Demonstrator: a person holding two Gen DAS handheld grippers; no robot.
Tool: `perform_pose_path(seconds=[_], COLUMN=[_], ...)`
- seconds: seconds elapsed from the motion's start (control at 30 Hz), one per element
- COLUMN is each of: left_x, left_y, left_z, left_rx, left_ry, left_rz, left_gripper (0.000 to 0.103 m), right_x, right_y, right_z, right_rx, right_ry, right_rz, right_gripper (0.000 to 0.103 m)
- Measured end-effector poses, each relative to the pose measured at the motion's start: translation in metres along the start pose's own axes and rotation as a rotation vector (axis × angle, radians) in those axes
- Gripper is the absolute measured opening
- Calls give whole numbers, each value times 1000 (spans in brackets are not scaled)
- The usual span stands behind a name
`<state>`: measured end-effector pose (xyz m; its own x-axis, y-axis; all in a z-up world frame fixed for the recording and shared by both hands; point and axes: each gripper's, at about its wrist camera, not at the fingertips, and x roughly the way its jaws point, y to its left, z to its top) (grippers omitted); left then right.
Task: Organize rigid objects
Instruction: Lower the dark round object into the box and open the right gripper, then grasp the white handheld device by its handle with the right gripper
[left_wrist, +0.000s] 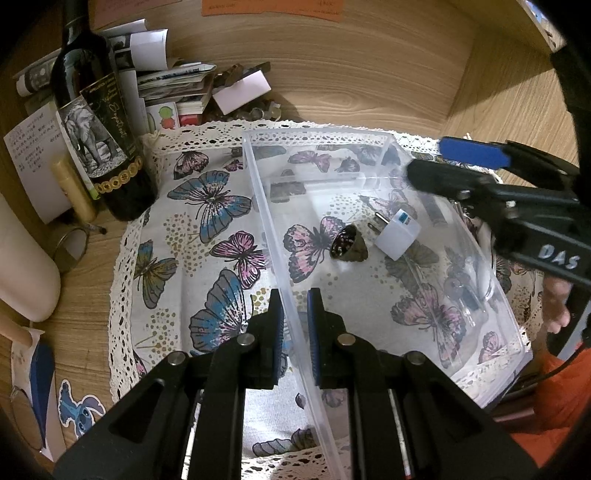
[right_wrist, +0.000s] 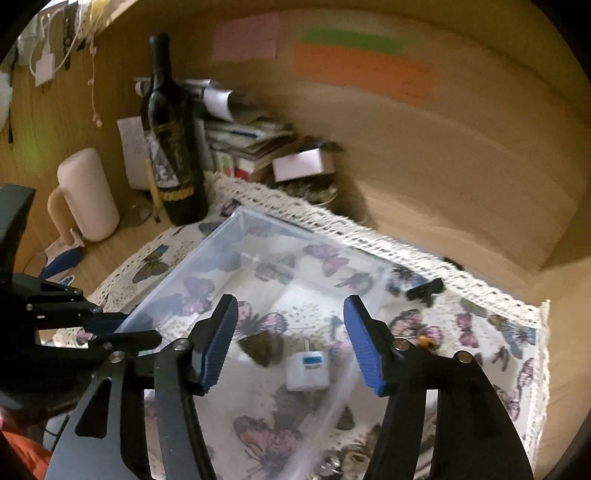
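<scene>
Left tool (left_wrist: 295, 306) clamps the clear bin (left_wrist: 424, 140) wall, right tool (right_wrist: 290, 341) gapes empty above the white plug (right_wrist: 306, 371), with the right-wrist view motion-blurred.

Plug adapter (left_wrist: 397, 238) and bell (left_wrist: 349, 244) in bin (left_wrist: 509, 373) (touching), bottle (left_wrist: 101, 129) left

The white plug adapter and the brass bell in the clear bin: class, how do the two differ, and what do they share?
The white plug adapter is pale, boxy plastic with metal prongs; the brass bell is dark, shiny and flared. The adapter bears a blue mark; the bell is plain. Both lie tipped over, side by side, inside the clear bin.
</scene>
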<state>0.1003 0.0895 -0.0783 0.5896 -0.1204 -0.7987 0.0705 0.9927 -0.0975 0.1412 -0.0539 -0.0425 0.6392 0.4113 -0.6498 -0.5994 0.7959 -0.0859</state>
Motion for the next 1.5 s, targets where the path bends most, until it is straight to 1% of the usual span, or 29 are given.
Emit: perform_pose_path(seconds=[0.07,0.3,0.43,0.57,0.73,0.87,1.07,1.23,1.37,1.5], left_x=[0,0,0,0,0,0,0,0,0,0], left_y=[0,1,0,1,1,1,1,1,0,1], left_z=[0,0,0,0,0,0,0,0,1,1], left_rx=[3,6,6,7,6,8,9,9,12,11], left_ry=[-1,-5,-5,-5,-5,-5,-5,-6,-8,-8], left_rz=[1,-1,-1,0,0,0,2,2,5,3], left_gripper=[13,13,13,13,13,13,13,13,13,13], right_x=[-7,-32,-43,-45,-33,-18,-14,-18,-19,-15], right_y=[-8,-50,-79,-100,-112,-111,-115,-124,-134,-143], right_z=[-4,-29,-52,-78,-105,-120,-129,-136,-143,-146], right_rx=[21,141,229,307,399,429,466,466,490,498], right_ry=[-8,-10,16,63,122,168,167,180,200,220], right_rz=[-19,-141,-225,-273,-256,-226,-200,-244,-271,-314], right_gripper=[56,56,57,57,57,57,57,57,57,57])
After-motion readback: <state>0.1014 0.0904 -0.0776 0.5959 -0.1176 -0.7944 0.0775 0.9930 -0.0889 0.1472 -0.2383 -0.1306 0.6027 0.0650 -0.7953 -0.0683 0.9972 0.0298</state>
